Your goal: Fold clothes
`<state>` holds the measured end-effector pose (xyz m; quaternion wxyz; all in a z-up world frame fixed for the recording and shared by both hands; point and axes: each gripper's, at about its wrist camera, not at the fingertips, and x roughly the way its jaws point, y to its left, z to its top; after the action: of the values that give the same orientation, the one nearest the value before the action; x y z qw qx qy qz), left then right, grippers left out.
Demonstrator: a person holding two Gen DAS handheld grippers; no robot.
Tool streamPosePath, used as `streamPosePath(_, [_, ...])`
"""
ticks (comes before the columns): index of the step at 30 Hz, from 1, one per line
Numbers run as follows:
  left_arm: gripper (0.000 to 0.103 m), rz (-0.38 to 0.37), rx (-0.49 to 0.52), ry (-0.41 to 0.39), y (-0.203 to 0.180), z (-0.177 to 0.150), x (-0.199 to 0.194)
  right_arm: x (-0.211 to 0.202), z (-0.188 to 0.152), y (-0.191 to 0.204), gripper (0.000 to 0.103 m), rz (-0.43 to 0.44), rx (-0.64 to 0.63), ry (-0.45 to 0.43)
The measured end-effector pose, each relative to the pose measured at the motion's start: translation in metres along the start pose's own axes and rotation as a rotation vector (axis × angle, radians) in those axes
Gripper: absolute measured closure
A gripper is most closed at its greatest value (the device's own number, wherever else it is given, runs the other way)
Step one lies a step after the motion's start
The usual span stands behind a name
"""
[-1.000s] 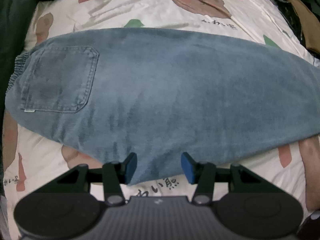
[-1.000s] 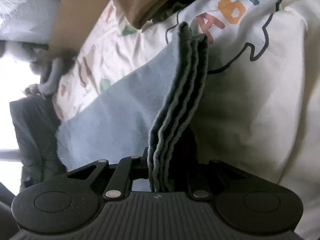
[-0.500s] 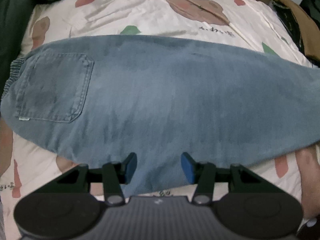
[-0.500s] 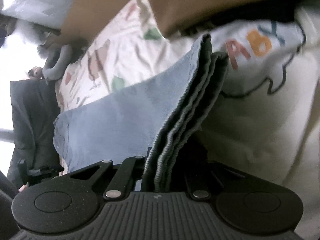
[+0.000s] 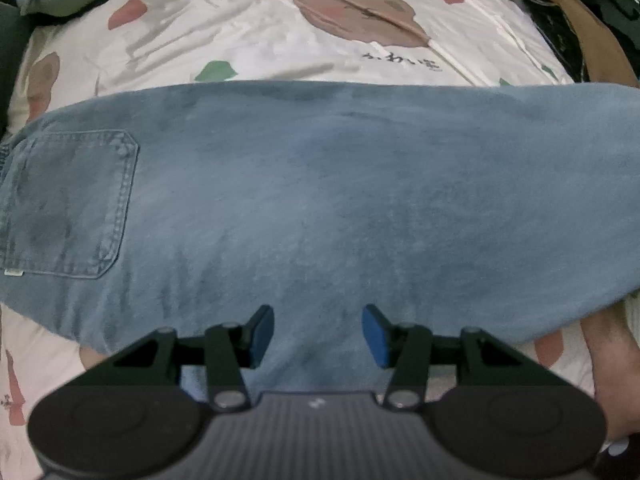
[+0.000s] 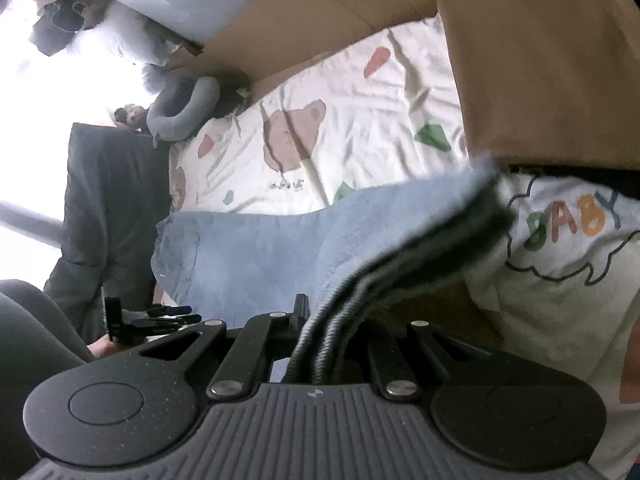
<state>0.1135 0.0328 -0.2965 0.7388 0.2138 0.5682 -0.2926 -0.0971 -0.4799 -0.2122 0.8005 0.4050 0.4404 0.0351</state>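
- The left wrist camera sits behind the left gripper [image 5: 318, 336], low and close over the jeans [image 5: 320, 200], looking forward and down along the fingers across the bed sheet [image 5: 260, 40] toward the far edge.
- The right wrist camera sits behind the right gripper [image 6: 320, 344], rolled sideways, so the bed runs at a slant; it looks along the lifted cloth, very near it.
- Both views share the jeans and the bear-print sheet; the bear [image 5: 356, 12] ahead of the left gripper shows ahead and left of the right one [image 6: 292, 140].
- The right view also catches the left gripper, small, off to its left.
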Motion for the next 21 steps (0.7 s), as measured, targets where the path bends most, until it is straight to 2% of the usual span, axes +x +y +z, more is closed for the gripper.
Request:
streamPosePath(2, [0.051,-0.001,-0.004,-0.004,0.0,0.002,0.001,-0.007,0.004,0.001,0.098,0.002,0.02,-0.01])
streamPosePath(8, [0.051,-0.014,-0.012,-0.022,0.001,0.002,0.002,-0.022,0.019,0.017,0.098,-0.025,-0.027,-0.008])
streamPosePath(21, [0.051,-0.077,-0.052,-0.076,0.008,-0.001,0.013,-0.067,0.058,0.045,0.098,-0.131,-0.081,-0.055])
